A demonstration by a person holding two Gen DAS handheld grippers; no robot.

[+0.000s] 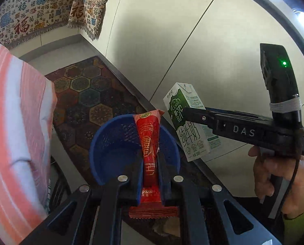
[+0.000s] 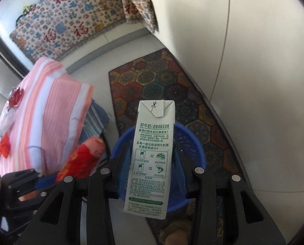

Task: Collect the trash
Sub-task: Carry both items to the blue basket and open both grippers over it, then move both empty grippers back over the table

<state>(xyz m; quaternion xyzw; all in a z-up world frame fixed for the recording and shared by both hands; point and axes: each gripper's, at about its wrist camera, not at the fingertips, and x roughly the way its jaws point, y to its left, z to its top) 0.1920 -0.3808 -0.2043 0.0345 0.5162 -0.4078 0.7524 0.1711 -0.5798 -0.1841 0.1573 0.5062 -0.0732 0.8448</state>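
1. Left gripper (image 1: 151, 170): its tongs are clamped on a red snack wrapper (image 1: 150, 143), which stands upright between them; the wrapper's lower end is cut off behind the gripper body.
2. Right gripper (image 2: 151, 163): its tongs are clamped on the narrow sides of a white-and-green milk carton (image 2: 152, 159), held upright; the pads themselves are mostly hidden behind the carton.
3. Blue basket (image 1: 113, 149): it stands on the floor below both grippers, at the edge of a patterned rug (image 2: 164, 85). In each wrist view the held item covers part of its rim and interior, so its contents cannot be made out.
4. In the left wrist view the carton (image 1: 184, 122) appears to the right of the wrapper, with the right gripper's black body and the person's hand (image 1: 282, 181) partly cut off at the frame edge.
5. A pink striped cloth (image 2: 50, 112) fills the left side; what it covers is hidden.
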